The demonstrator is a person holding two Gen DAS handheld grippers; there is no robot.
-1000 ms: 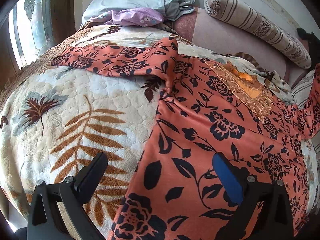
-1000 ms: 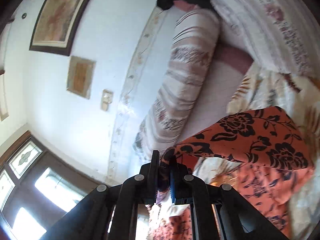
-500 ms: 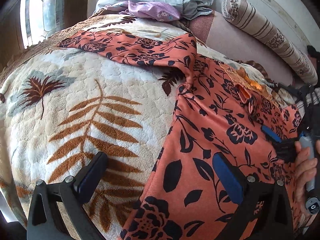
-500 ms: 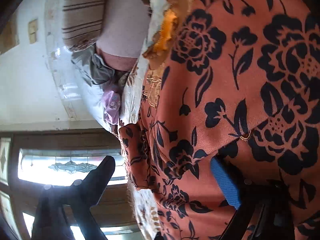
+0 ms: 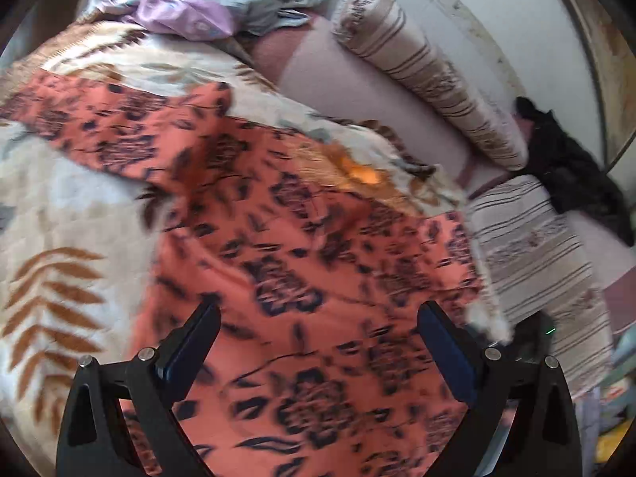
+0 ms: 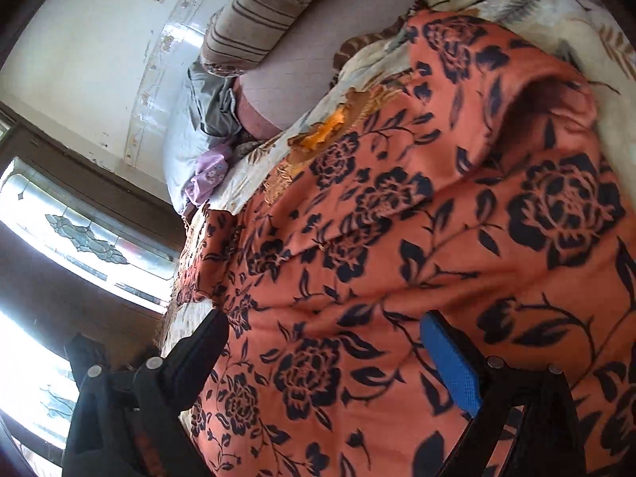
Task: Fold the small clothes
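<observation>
Now both our claws, left claw (image 5: 318,342) and right claw (image 6: 324,342), gape wide, empty, over the floral garment (image 5: 302,262) spread on the bed's blanket (image 5: 67,206); its folded sleeve (image 6: 556,91) at two o'clock may slide loose.

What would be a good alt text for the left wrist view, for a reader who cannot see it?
The open left gripper hovers over an orange garment with dark flowers, spread on a cream blanket with brown leaves. Behind lie a striped bolster, a lilac cloth and a black cloth; the picture is slightly blurred.
</observation>
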